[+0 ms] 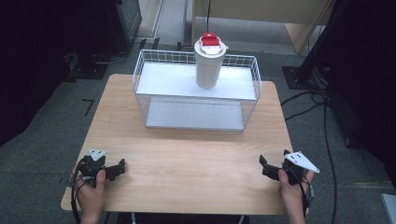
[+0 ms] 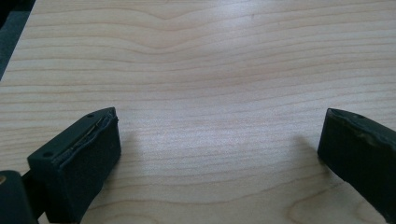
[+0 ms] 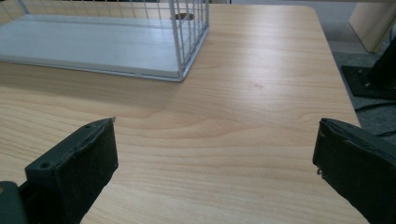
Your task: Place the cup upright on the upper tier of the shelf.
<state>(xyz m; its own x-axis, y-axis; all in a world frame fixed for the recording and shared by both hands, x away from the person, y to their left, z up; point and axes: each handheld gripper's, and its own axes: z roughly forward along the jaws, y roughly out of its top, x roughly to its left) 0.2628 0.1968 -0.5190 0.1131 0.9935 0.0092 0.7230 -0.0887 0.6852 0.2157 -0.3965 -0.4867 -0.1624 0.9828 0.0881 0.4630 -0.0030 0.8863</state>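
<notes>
— So what's on the table (image 1: pixel 187 158)?
— Just a white wire rack (image 1: pixel 196 91) at the far side, with a white cup (image 1: pixel 208 65), red lid, upright on its top shelf.
— Anything blocking it?
— No, bare wood between. Left gripper (image 1: pixel 122 165) and right gripper (image 1: pixel 262 163) rest at the near corners, jaws spread wide, holding nothing.
— Any lettering?
— None I can read.

Upright white cup (image 1: pixel 208 65) atop rack (image 1: pixel 154 81)
</notes>
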